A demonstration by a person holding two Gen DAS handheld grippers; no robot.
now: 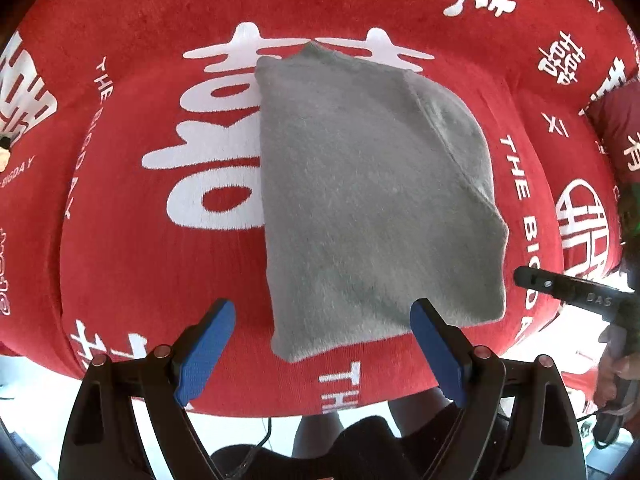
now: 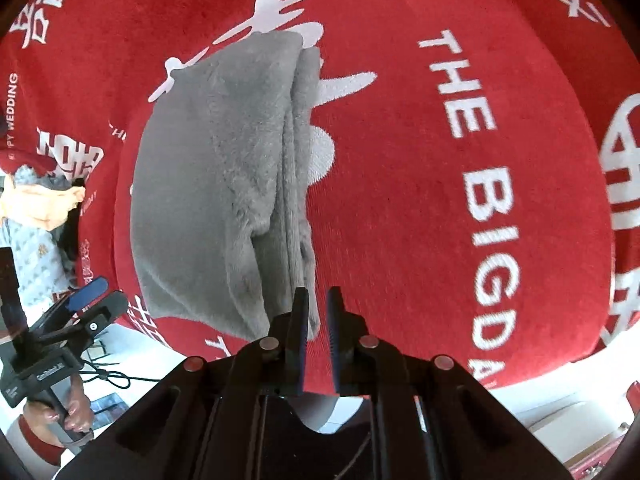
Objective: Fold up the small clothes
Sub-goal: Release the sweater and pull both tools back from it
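A grey, fuzzy fleece garment (image 1: 372, 200), folded into a thick, roughly rectangular bundle, is lying on a red plush cloth printed with large white characters and the words "THE BIGDAY" (image 1: 132, 264), which is covering the table. The bundle is sitting near the cloth's near edge, over one of the big white characters, with one bottom corner reaching almost to that edge. In the right wrist view its stacked layers (image 2: 296, 152) are showing along the side facing the right gripper.

The left gripper (image 1: 322, 344), black with blue pads, is pointing down above the near edge of the cloth, its fingers standing wide apart and holding nothing; the garment's near corner is lying between and just beyond the two blue pads (image 1: 208, 344).

The right gripper (image 2: 317, 320) is hanging just beside the garment's near right corner, its dark fingers drawn almost together with only a narrow slot between them. No fabric is visibly caught in that slot; red cloth is showing through it.

A hand (image 2: 60, 416) is gripping the left gripper's handle off the cloth's near left corner, and beyond that edge a pile of pale patterned fabric (image 2: 36, 240) is lying.
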